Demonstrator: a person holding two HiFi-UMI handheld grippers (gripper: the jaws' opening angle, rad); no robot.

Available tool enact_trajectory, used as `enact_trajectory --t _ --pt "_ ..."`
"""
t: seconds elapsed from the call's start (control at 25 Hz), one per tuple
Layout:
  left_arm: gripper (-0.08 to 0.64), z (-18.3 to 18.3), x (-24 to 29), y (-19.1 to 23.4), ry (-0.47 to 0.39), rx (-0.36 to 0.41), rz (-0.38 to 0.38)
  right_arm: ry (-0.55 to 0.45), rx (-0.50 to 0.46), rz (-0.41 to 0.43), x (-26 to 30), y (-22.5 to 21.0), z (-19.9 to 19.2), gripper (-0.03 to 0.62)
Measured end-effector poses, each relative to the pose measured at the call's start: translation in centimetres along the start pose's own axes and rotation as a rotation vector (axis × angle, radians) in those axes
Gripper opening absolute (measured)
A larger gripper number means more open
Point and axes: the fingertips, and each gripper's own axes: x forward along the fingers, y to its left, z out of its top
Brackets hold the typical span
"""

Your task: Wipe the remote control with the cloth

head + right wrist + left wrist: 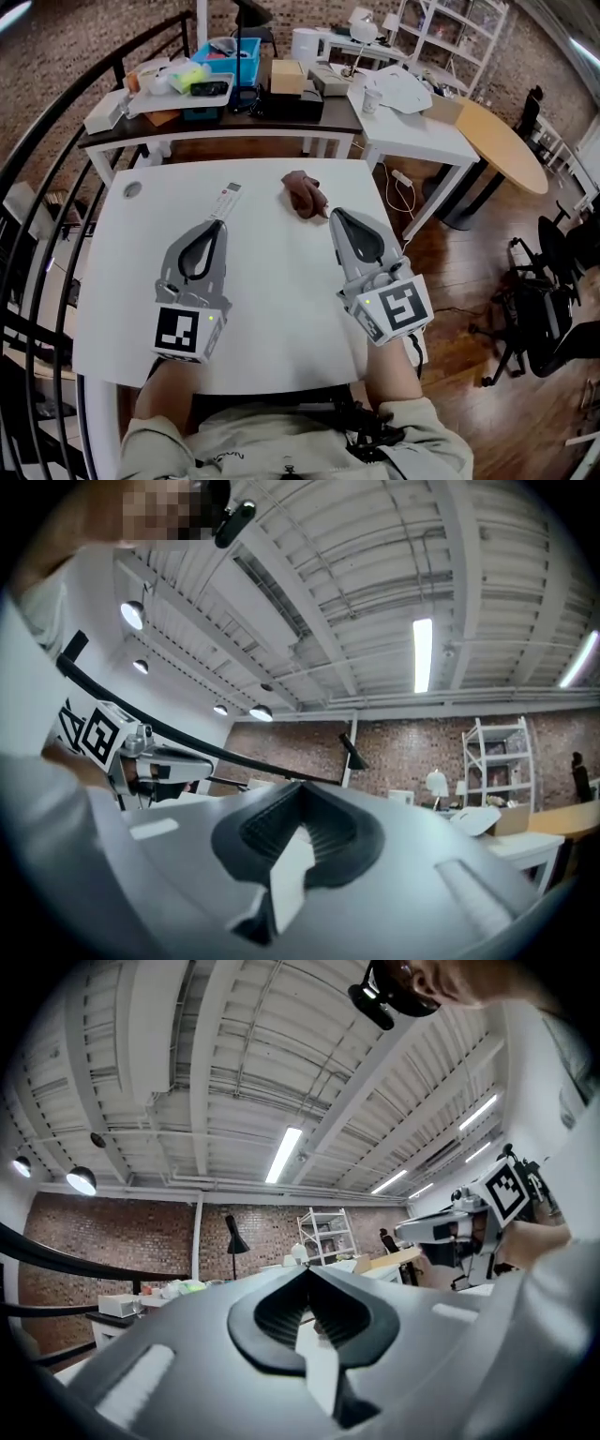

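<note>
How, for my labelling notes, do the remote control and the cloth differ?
The remote control is pale, slim and flat; the cloth is dark brown and crumpled. The remote control lies ahead of the left tongs; the cloth by the right tongs. Both rest on the white table, ungripped.

blue bin (236, 56) | cardboard box (287, 75) | paper cup (371, 99) | round wooden table (506, 142) | black office chair (542, 302)

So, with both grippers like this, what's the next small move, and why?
Probably open the right gripper and lower it onto the brown cloth, which lies crumpled just past its tip. Both it and the left gripper are shut and empty, and the remote control lies on the white table unheld, so the cloth must be picked up first.
</note>
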Motion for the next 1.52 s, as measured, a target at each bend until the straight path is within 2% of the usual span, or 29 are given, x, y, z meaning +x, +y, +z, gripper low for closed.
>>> enact_trajectory --t 0.12,0.24,0.4,0.56,0.72,0.92,1.2,1.52 --pt "0.003 -0.5 -1.1 -1.5 0.033 0.001 -0.042 0.007 0.016 0.044 -1.0 1.4 -0.9 0.005" --pt "0.003 -0.9 -1.3 -2.3 0.053 -0.105 -0.050 0.023 0.007 0.117 -1.0 3.6 -2.1 0.005" --pt "0.003 -2.0 -1.7 -3.2 0.086 -0.174 -0.076 0.003 0.031 0.194 0.1 6.8 -2.2 0.005" --pt "0.003 -2.6 -2.0 -5.8 0.115 -0.170 -0.158 0.041 0.062 0.202 0.0 7.0 -3.4 0.005" --pt "0.003 -3.8 -2.1 -7.2 0.164 -0.158 -0.241 0.022 0.071 0.174 -0.2 6.0 -3.0 0.003" --pt "0.003 -4.0 -2.0 -6.1 0.162 -0.182 -0.206 0.026 0.042 0.176 -0.1 6.1 -3.2 0.003" --pt "0.004 -4.0 -1.6 -5.8 0.124 -0.204 -0.186 0.032 0.005 0.225 -0.2 7.4 -3.6 0.003" --pt "0.003 -4.5 -1.3 -5.9 0.126 -0.178 -0.177 0.001 -0.005 0.240 -0.1 7.7 -3.4 0.003"
